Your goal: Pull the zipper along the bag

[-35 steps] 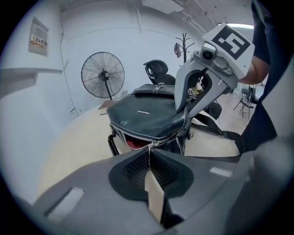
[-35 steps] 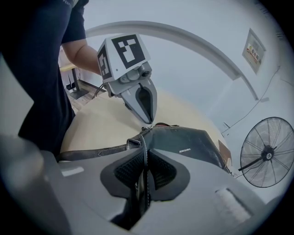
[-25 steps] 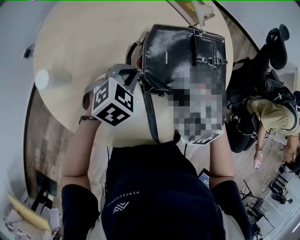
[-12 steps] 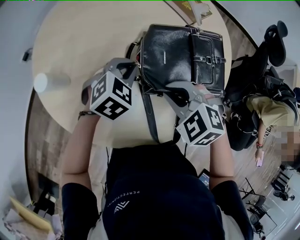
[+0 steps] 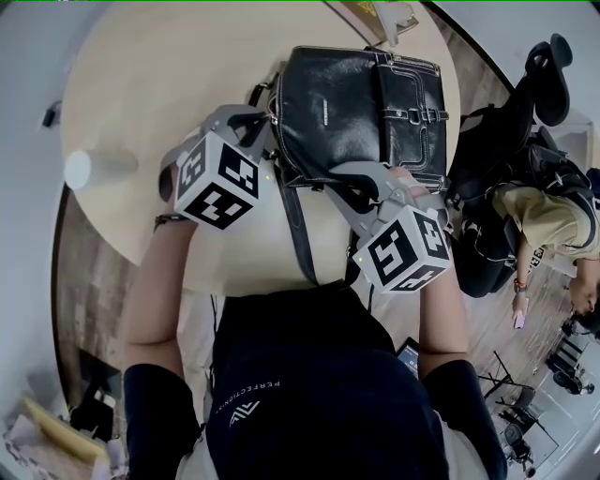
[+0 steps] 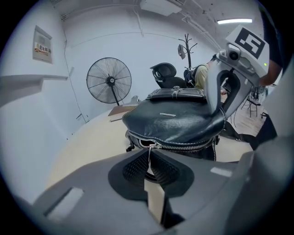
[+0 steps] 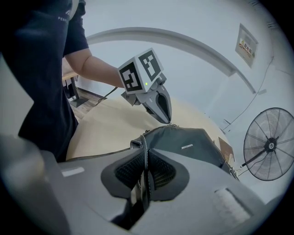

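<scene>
A black leather bag (image 5: 347, 103) lies on the round pale table (image 5: 159, 75). Its silver zipper (image 6: 183, 147) runs along the edge that faces my left gripper. At the bag's left end, my left gripper (image 5: 266, 120) is shut on the thin metal zipper pull (image 6: 148, 153), which stands between the pads. My right gripper (image 5: 326, 178) is shut on the bag's near edge (image 7: 146, 158) and pinches the stitched seam. The right gripper view shows the left gripper (image 7: 169, 120) touching the bag's (image 7: 183, 147) far end.
The bag's shoulder strap (image 5: 300, 234) trails over the table's near edge. A white cup (image 5: 94, 167) lies at the table's left, and papers (image 5: 375, 14) lie at its far edge. A seated person (image 5: 544, 225) and an office chair (image 5: 553, 75) are at the right. A standing fan (image 6: 109, 81) is behind.
My left gripper has moved a little away from me with the zipper pull. The bag has shifted slightly the same way. The right gripper holds its place.
</scene>
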The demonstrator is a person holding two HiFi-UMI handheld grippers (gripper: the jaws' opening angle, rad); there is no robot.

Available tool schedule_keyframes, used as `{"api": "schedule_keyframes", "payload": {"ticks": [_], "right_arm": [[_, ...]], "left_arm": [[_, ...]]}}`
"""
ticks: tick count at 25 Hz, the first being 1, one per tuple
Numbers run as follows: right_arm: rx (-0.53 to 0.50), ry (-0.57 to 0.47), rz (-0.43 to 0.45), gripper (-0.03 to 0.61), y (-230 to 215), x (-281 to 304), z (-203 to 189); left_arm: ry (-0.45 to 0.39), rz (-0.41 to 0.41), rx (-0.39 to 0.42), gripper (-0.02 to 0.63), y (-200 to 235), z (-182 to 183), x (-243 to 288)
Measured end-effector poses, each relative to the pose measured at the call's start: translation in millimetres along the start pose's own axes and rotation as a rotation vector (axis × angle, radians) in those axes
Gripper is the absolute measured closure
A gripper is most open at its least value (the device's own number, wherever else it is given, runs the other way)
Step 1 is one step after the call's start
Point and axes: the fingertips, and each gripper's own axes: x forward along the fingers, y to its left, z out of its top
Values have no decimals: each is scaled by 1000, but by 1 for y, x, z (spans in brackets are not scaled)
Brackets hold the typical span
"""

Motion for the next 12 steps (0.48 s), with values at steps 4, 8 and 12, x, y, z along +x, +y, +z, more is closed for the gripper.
{"api": "schedule_keyframes", "payload": {"ticks": [4, 8, 12], "right_arm": [[-1, 1, -1, 549, 0, -1, 0], [11, -9, -6, 549, 0, -2, 2], [13, -14, -5, 549, -1, -2, 1]], "left_arm": [[0, 1, 1, 577, 7, 4, 6], [-7, 6, 3, 574, 10, 6, 9], [-9, 23, 7, 572, 13, 6, 5]]}}
